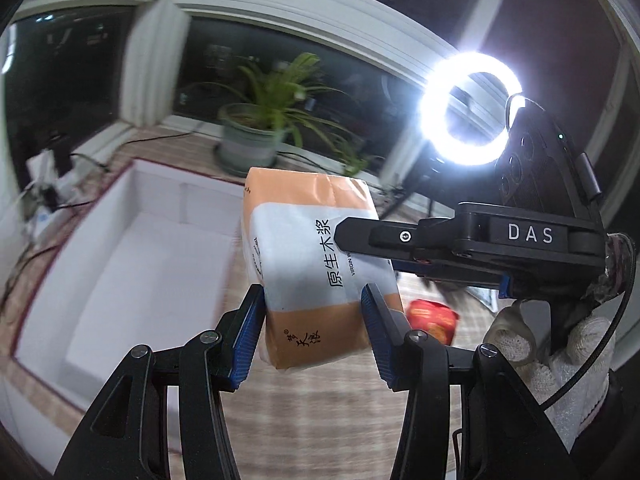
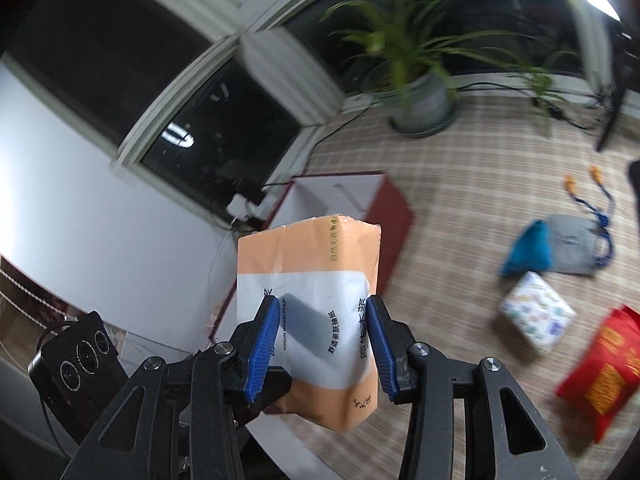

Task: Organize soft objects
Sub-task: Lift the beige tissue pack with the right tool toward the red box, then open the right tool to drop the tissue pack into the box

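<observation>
Plastic-wrapped tissue pack [image 1: 316, 264], soft orange-and-white brick with crinkled ends, sits clamped between left gripper's [image 1: 314, 332] and right gripper's [image 2: 322, 344] ribbed blue pads [image 1: 248, 336], both part-open.

A checked woven surface [image 2: 460, 184] carried everything. On it stood an open white-lined box with dark red sides [image 2: 394, 208], a potted green plant [image 2: 424, 104] beyond it, and black cables [image 2: 520, 90] trailing near the window. Farther right lay a blue pouch [image 2: 530, 250] touching a grey drawstring bag [image 2: 576, 244], a patterned white tissue pack [image 2: 536, 310] and a red packet [image 2: 606, 374].
</observation>
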A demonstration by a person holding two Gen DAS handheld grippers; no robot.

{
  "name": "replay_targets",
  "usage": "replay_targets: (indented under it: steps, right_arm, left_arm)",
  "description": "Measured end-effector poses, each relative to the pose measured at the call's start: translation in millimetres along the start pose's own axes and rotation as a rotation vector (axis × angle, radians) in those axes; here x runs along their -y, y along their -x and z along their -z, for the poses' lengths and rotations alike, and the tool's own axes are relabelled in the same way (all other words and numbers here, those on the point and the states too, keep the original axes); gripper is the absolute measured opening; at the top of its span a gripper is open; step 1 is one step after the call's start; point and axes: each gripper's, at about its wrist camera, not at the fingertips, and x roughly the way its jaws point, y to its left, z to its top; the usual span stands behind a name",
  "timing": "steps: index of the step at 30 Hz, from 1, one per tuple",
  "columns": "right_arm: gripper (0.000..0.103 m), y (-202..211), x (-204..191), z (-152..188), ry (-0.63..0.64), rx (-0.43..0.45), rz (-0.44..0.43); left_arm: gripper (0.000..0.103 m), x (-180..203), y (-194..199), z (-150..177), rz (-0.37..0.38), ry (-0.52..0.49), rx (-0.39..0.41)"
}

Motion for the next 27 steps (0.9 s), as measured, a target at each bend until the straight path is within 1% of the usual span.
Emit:
replay_targets:
  steps: [6,12,17,21,27]
  right_arm:
    - [0.041,-48,-41,-3,0.054,-0.058,-0.030]
    - [0.041,-90,-65,0,0.095,-0.112,-0.042]
    - [0.041,-111,-74,3,0.105,-0.148,-0.044]
    - [0.041,-124,-79,3,0.108,-0.170,-0.039]
    - [0.041,-131,-81,2,0.119,-0.179,-0.029]
  left_arm:
    - [0.047,-46,16,3,-0.055,0.060,0.016]
    - [0.047,-83,24,6,-0.103,0.106,0.017]
    - [0.047,-104,31,14,-0.130,0.123,0.017]
    - [0.047,-112,31,15,-0.154,0.134,0.019]
    - [0.047,-122,29,14,-0.177,0.156,0.026]
